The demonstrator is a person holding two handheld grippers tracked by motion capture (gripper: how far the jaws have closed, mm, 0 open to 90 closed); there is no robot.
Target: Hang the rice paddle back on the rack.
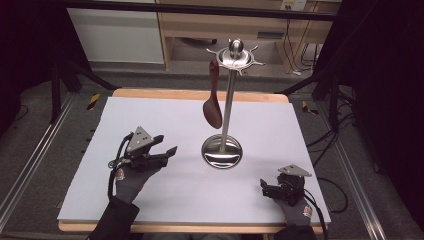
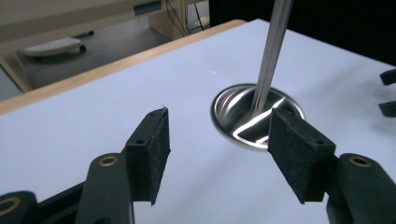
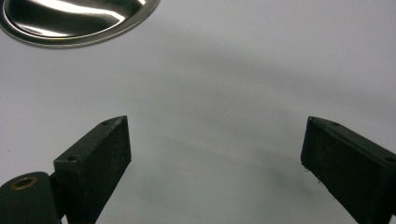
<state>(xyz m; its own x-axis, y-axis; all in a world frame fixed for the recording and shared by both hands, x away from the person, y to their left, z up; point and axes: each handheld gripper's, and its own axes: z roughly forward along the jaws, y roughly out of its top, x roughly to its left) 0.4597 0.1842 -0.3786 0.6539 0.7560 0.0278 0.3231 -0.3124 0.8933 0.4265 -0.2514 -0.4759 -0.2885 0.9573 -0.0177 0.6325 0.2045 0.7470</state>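
Here, spoon point(image 1: 213, 102) hanging, hand-held gripper point(image 1: 167, 150) apart

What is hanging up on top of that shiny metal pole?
A brown wooden spoon hangs from one hook of the metal stand, bowl end down, above the white table. The other hooks look bare. The exact spot where the spoon catches the hook is too small to see.

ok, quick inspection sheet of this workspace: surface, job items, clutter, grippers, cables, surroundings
Surface: white board on a wood-edged table, flat, no marks seen.
Job's things: steel stand upright on its round base; brown spoon hangs from the top ring, bowl down.
Clutter: nothing seen.
Grippers: left gripper open, empty, aimed toward the base; right gripper open, empty, low near the board's front right.
Cables: one trails from each gripper; more lie on the floor at right.
Surroundings: wooden furniture behind, dark curtains at both sides, metal floor rails.
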